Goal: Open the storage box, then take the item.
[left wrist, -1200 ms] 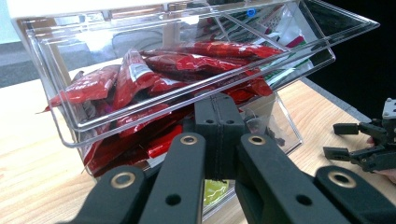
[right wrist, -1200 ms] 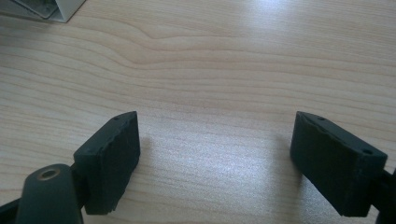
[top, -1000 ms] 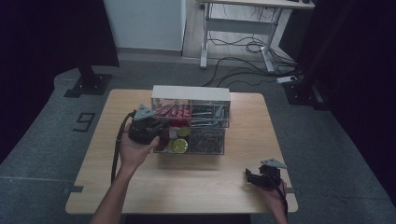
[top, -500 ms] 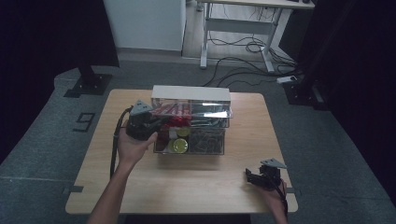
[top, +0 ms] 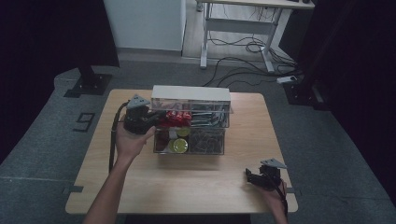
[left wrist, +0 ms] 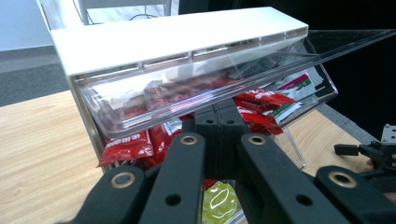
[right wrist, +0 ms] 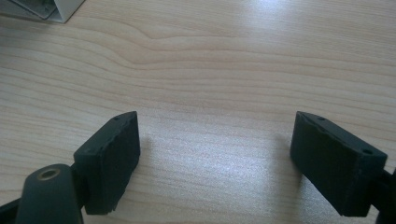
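The right gripper (right wrist: pixel 215 163) is wide open over the bare wooden surface (right wrist: pixel 224 60). A white box corner (right wrist: pixel 51 9) sits far off.

Floor mark: a dark sign shaped like the figure 9 (top: pixel 84 122) lay on the grey floor, left of the bench as I saw it from the high view.
Red packets: the red packets (left wrist: pixel 140 140) in the clear organiser box bore white print, too small and blurred for me to read a word.
White-and-green packet: the packet (left wrist: pixel 299 88) behind the clear flap carried pink and green print that I could not make out.
Yellow-green wrapper: the wrapper (left wrist: pixel 219 203) below my left hand-held gripper showed no letters I could read.
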`<state>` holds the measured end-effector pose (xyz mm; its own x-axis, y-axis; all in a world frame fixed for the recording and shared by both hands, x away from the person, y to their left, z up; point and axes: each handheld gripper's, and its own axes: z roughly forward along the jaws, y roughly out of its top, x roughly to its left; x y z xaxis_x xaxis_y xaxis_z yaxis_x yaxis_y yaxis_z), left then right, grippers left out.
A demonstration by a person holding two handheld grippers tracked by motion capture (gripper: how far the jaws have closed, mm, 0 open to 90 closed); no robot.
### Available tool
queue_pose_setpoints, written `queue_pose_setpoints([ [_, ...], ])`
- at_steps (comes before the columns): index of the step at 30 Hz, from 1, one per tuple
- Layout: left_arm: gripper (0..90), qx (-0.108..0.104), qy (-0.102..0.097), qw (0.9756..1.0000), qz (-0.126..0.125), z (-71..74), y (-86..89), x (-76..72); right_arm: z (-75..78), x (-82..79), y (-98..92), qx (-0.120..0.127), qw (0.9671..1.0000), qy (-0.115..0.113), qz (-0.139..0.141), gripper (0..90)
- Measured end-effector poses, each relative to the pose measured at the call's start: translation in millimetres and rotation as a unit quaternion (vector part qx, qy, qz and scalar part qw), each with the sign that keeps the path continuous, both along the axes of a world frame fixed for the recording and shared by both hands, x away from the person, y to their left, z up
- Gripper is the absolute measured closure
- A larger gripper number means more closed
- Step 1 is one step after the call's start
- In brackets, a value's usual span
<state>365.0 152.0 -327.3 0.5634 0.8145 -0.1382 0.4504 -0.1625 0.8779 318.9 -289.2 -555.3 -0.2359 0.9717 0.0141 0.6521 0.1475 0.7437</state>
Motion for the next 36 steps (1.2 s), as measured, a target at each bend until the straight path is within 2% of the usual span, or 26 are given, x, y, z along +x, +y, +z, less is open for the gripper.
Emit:
queue_pose_setpoints([
  [20, 90.0, -0.001, -0.006, 1.0000, 0.006, 5.9, 1.1, 4.6, 0.1, -0.1, 0.2, 0.001, 1.0000, -0.001, 0.002, 16.5],
  [26, 90.0, 0.002, -0.009, 1.0000, 0.001, 6.7, -0.7, 5.9, 0.8, -2.0, 0.5, 0.007, 0.9999, -0.007, 0.010, 23.5],
  [29, 90.0, 0.000, -0.009, 1.0000, -0.002, 6.4, -0.3, 7.3, 5.6, -3.5, 2.7, 0.015, 0.9997, -0.016, 0.012, 27.3],
  [36, 90.0, -0.003, -0.010, 0.9999, -0.009, 7.6, -0.9, 7.1, 28.8, -11.9, 11.3, 0.045, 0.9968, -0.058, 0.032, 34.0],
])
